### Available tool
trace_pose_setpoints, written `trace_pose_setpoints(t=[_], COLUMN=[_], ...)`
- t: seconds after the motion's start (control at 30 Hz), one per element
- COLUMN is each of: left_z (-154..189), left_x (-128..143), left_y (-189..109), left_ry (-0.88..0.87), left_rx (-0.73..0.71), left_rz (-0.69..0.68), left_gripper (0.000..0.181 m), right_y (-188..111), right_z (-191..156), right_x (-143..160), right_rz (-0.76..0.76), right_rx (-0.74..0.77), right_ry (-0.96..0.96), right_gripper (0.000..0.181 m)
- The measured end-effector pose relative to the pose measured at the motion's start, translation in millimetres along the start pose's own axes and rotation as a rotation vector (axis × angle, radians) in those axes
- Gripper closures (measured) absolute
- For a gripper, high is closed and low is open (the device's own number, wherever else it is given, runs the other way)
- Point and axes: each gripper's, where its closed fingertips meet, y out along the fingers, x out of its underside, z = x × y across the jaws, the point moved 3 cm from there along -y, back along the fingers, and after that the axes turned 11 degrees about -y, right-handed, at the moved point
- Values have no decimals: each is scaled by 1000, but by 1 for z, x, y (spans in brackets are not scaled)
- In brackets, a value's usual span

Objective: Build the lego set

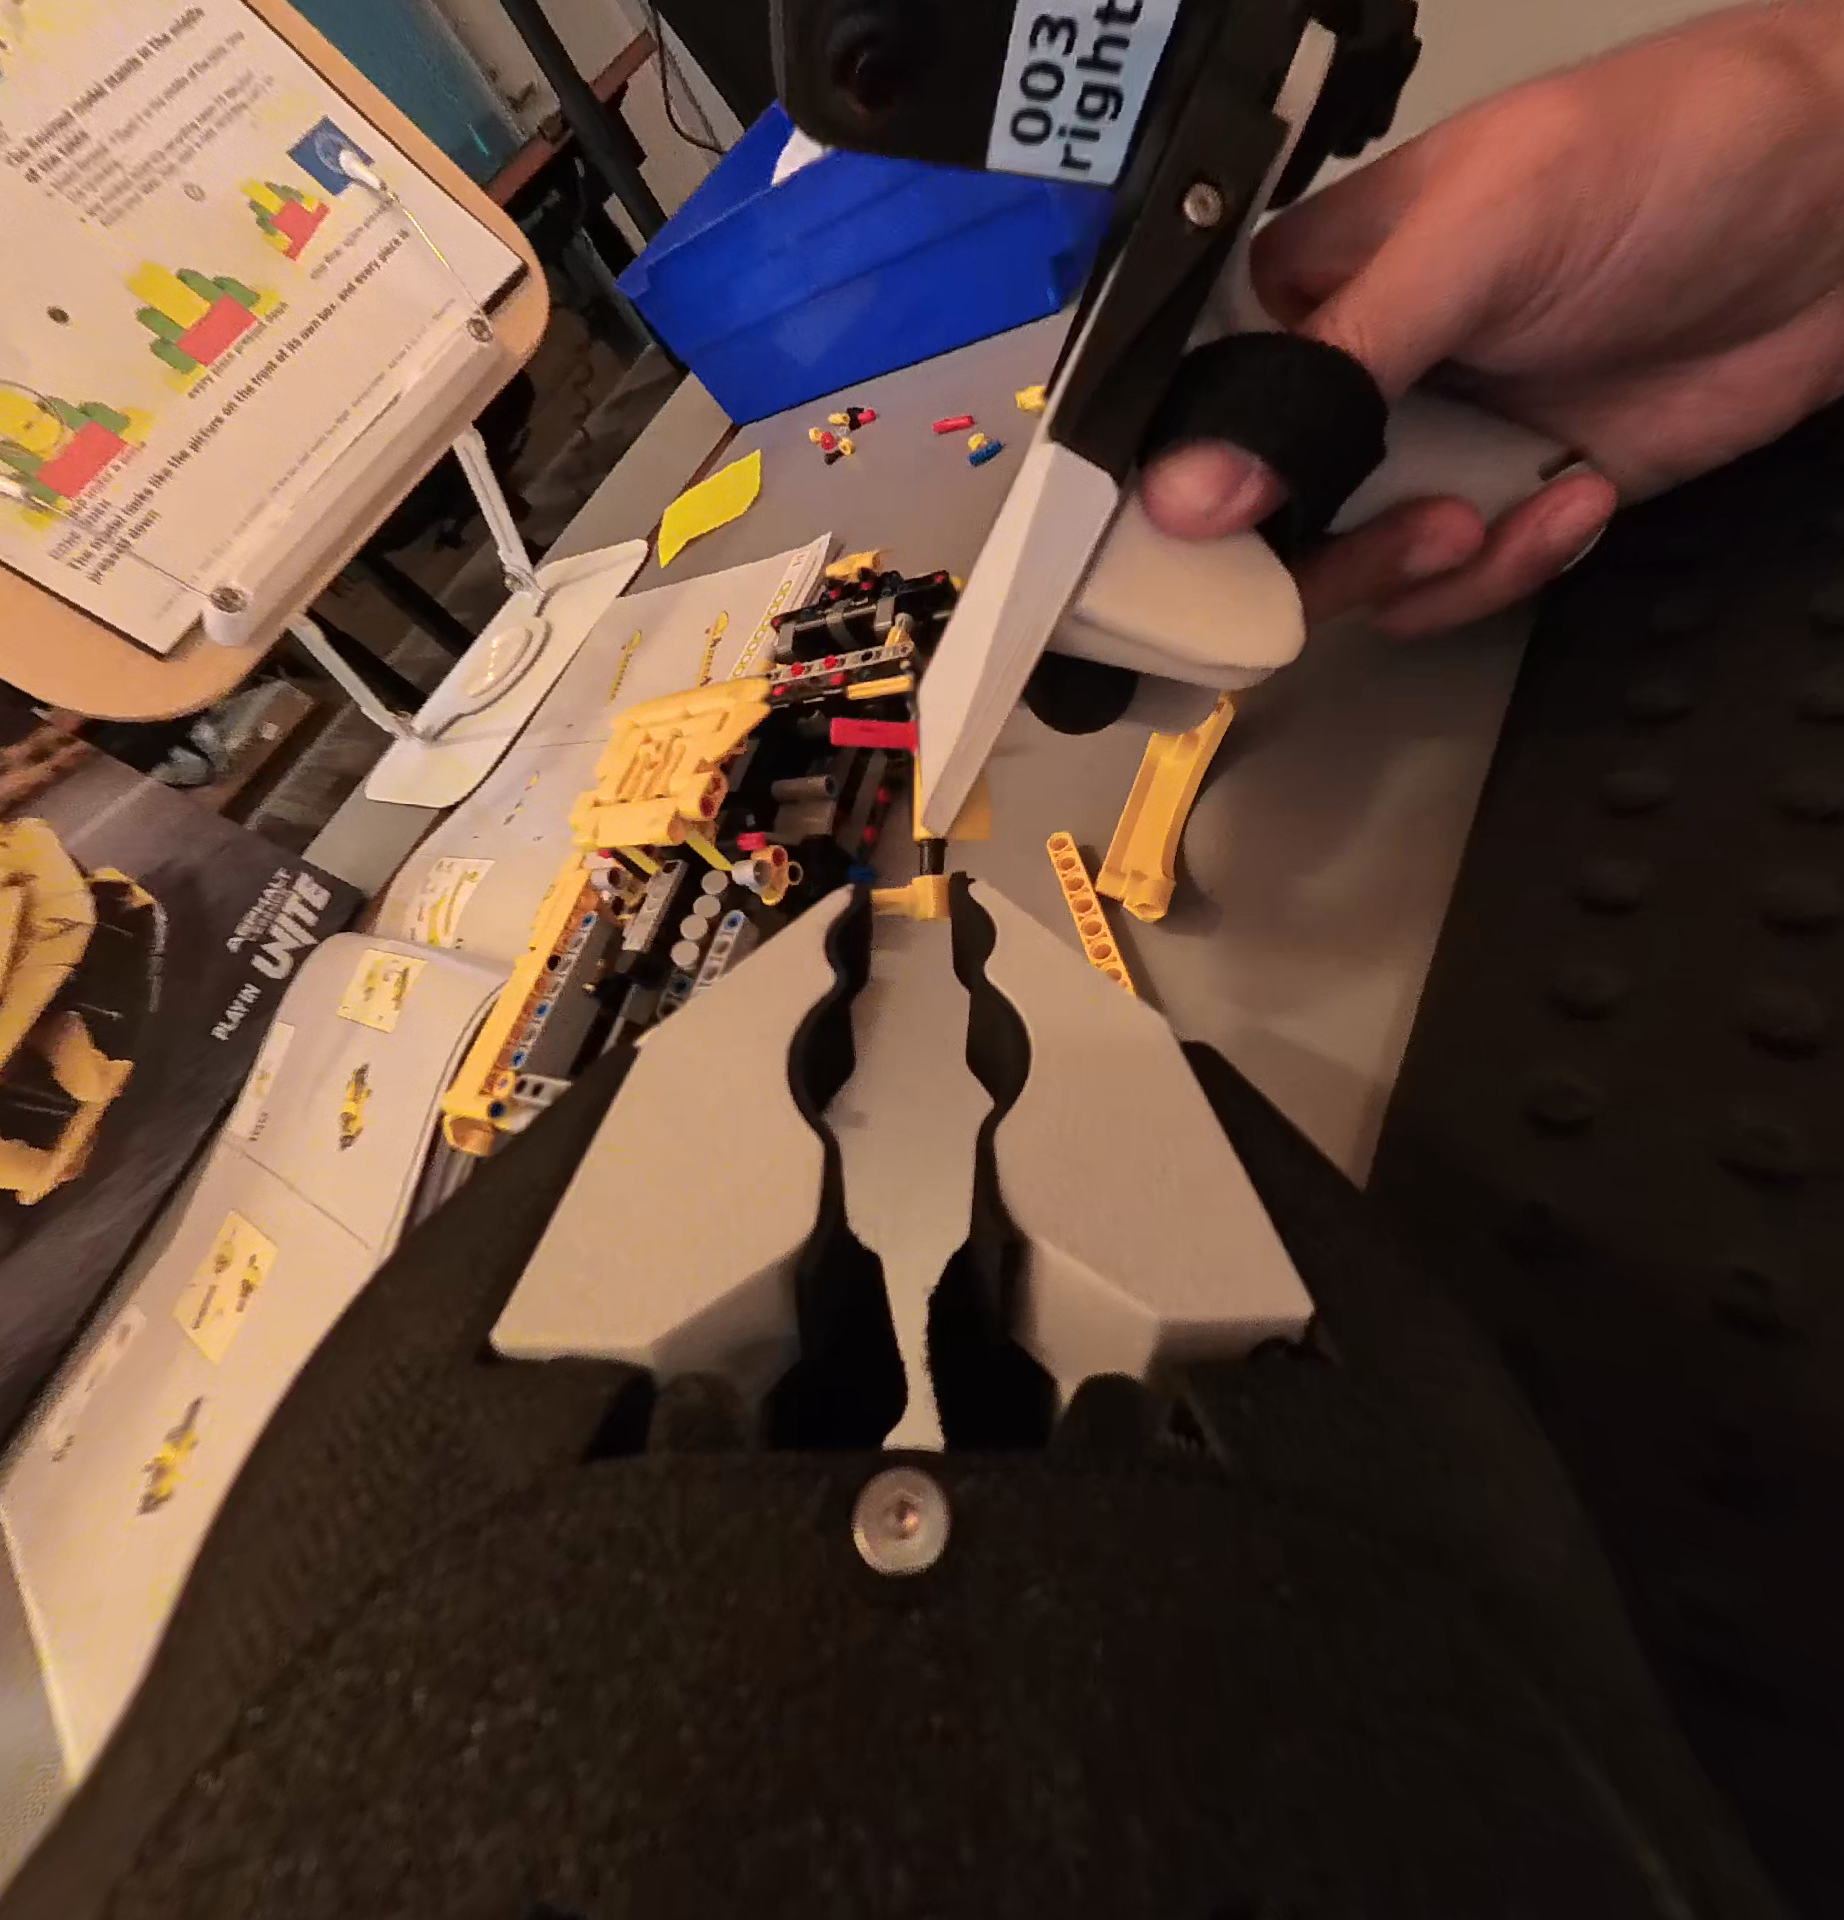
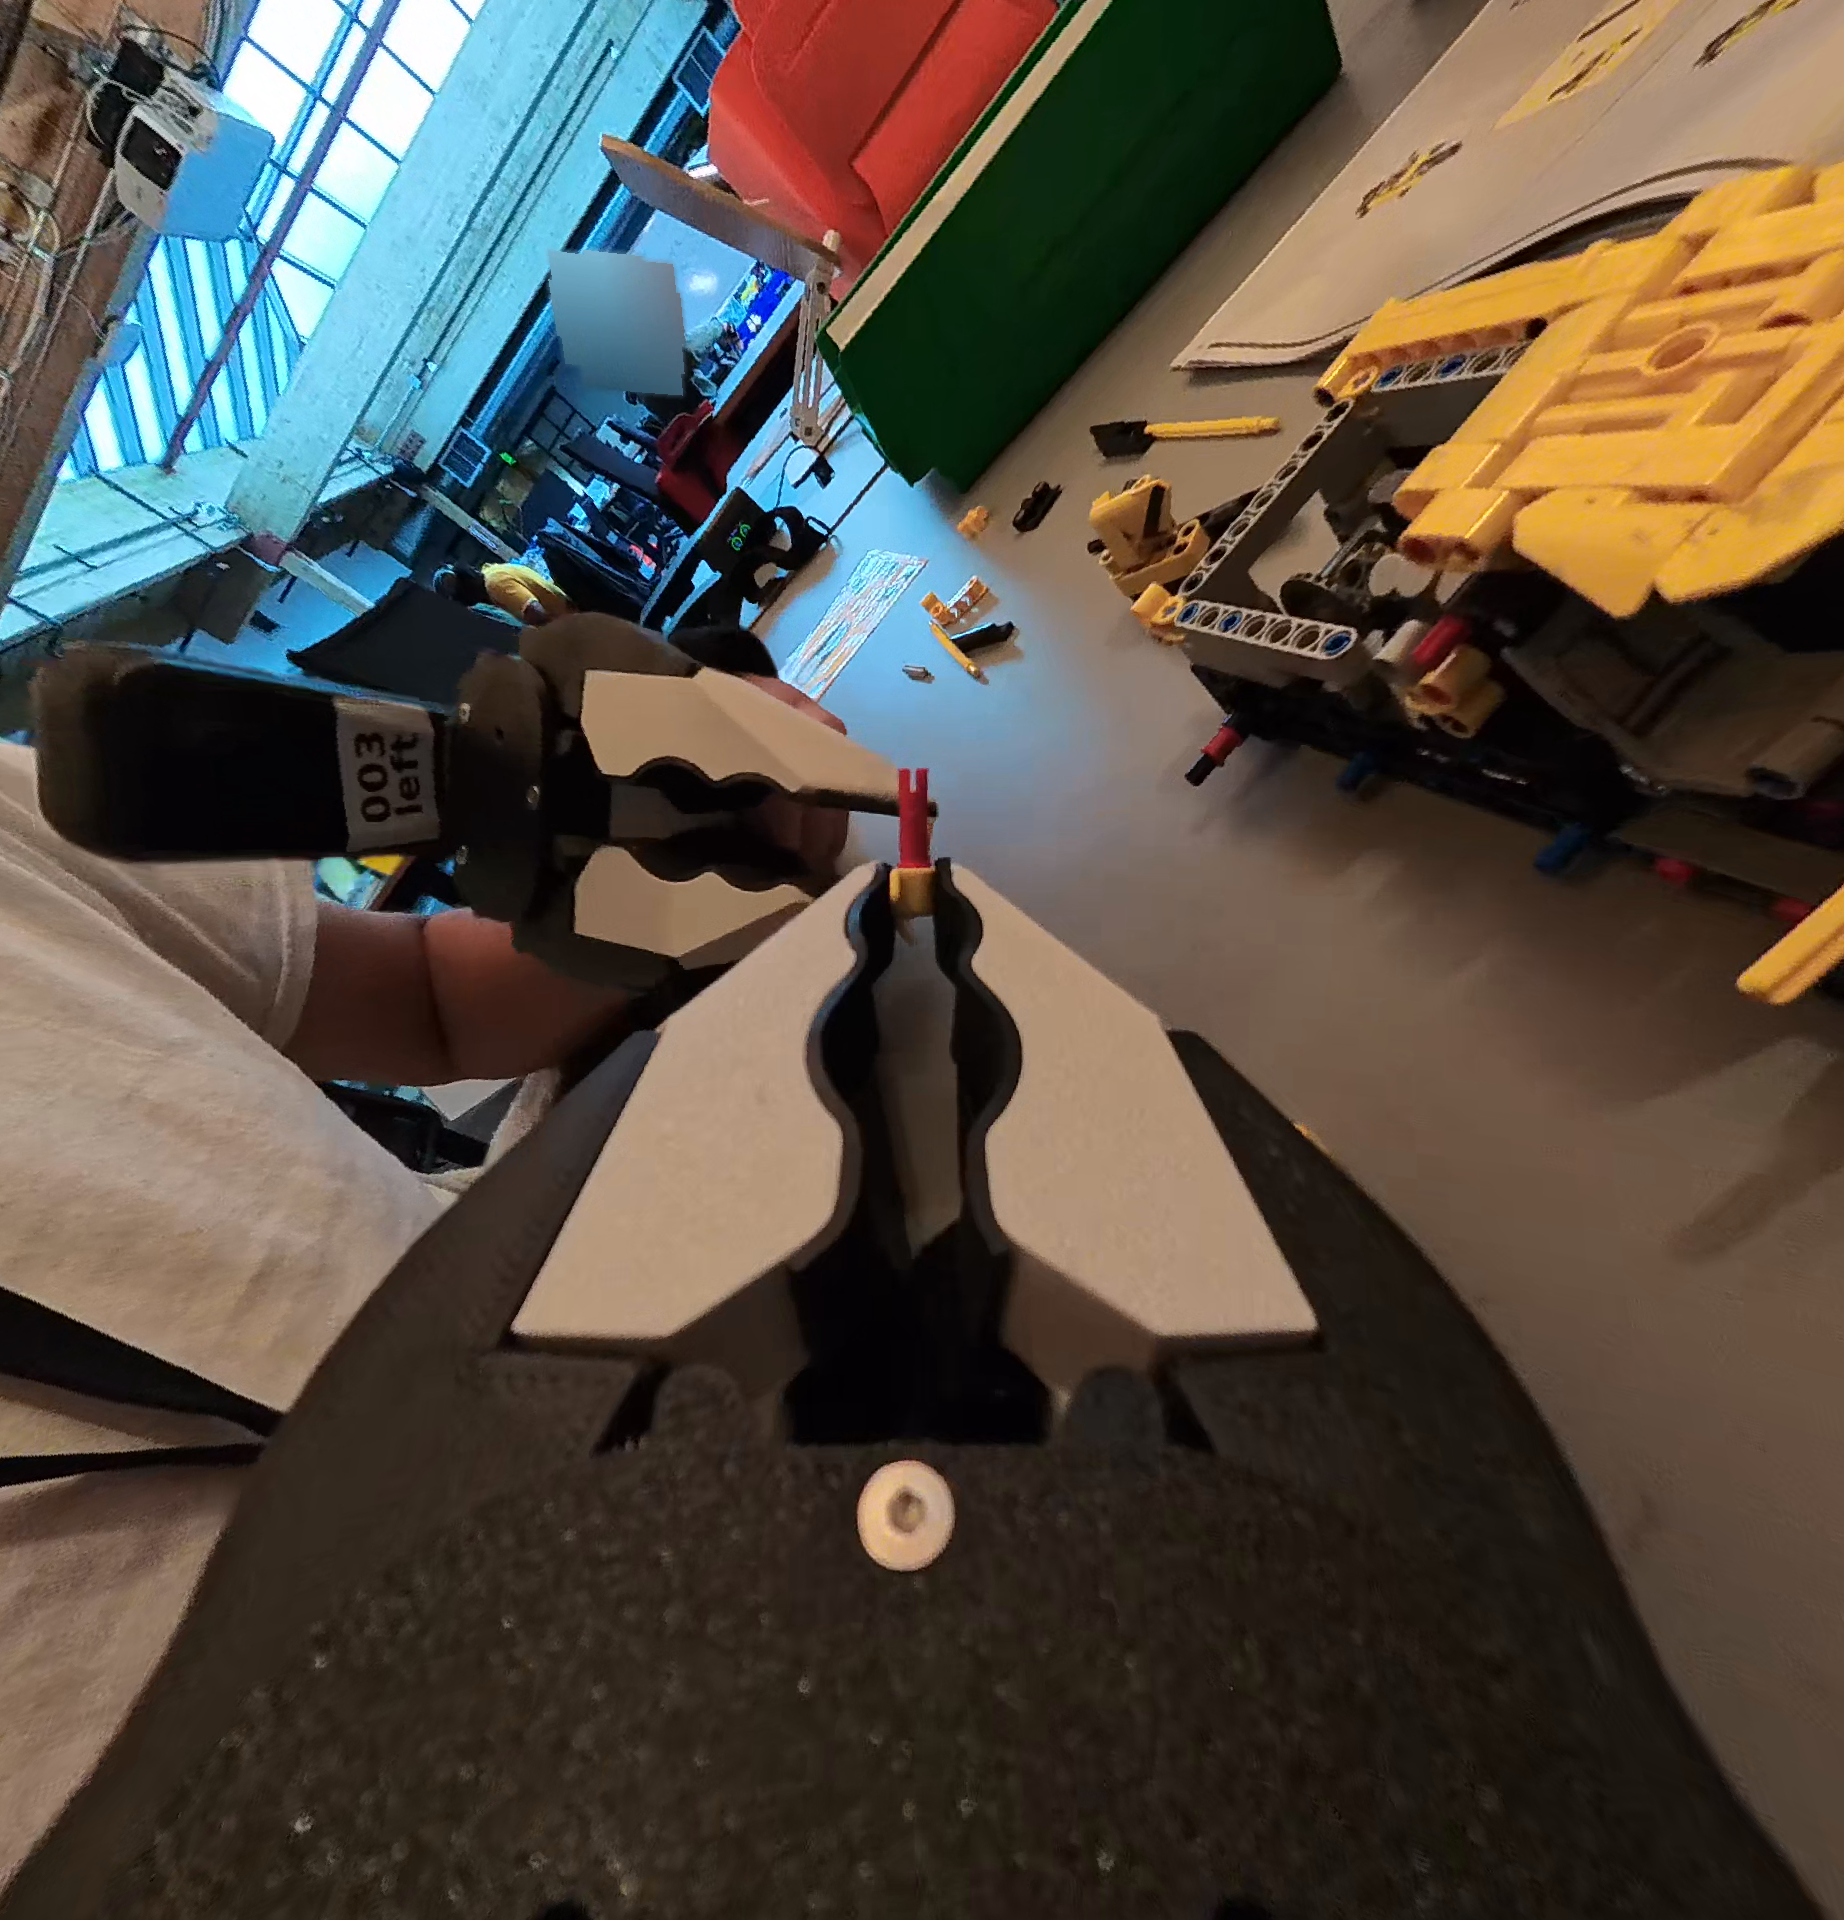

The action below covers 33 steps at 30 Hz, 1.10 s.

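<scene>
Pinched between the right gripper (image 2: 905, 883), a yellow connector (image 2: 910, 890) meets the left gripper's (image 2: 923, 805) black axle, while the half-built yellow car (image 2: 1583, 540) awaits loose pieces (image 2: 965, 623)

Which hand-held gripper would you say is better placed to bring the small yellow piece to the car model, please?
The right hand-held gripper, probably: it is shut on the yellow piece, red peg sticking out, and the car model lies ahead. The left hand-held gripper only reaches the peg.
</scene>
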Motion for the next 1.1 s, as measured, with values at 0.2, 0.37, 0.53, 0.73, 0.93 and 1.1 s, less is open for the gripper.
trace_pose_setpoints(t=[0.2,0.37,0.53,0.73,0.93,1.1], left_z=[3,3,1,-2,0,0], left_x=[0,6,1,-4,-5,-6], left_y=[0,5,4,2,1,0], left_ry=[-84,-34,-2,-53,-12,9], left_rx=[81,43,-3,-20,-27,-57], left_rz=[8,-34,3,55,53,30], left_gripper=[167,167,166,166,166,167], right_y=[2,6,4,2,1,4], right_z=[-3,3,3,4,3,3], right_x=[4,7,2,-3,-2,-1], right_rz=[-71,-97,-14,47,49,55], right_rx=[24,51,-20,-104,-136,-149], right_ry=[-129,-78,32,127,164,210], right_gripper=[175,175,175,175,175,175])
